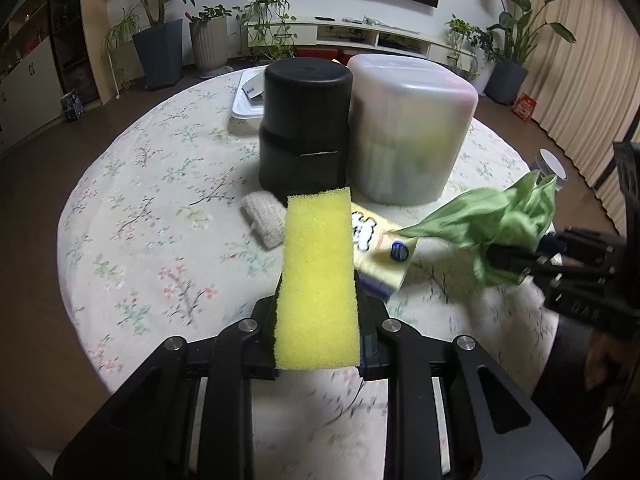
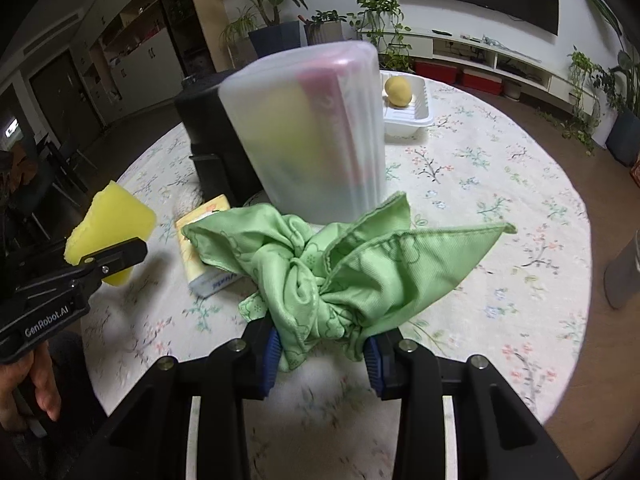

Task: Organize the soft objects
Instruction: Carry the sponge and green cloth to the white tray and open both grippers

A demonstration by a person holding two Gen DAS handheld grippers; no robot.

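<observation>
My left gripper (image 1: 318, 320) is shut on a yellow sponge (image 1: 318, 276) and holds it above the round table; the sponge also shows in the right wrist view (image 2: 108, 228). My right gripper (image 2: 320, 344) is shut on a bunched green cloth (image 2: 340, 272), which also shows in the left wrist view (image 1: 492, 228) at the right. On the table lie a rolled beige knit cloth (image 1: 262, 216) and a yellow tissue pack (image 1: 380, 256), also in the right wrist view (image 2: 204, 256).
A black cylindrical container (image 1: 306, 128) and a translucent white bin (image 1: 408, 132), both upside down, stand mid-table. A white tray (image 2: 408, 112) with a yellow round object (image 2: 398, 90) sits behind them. The flowered tablecloth (image 1: 152, 216) covers the table. Plants and a TV shelf line the far wall.
</observation>
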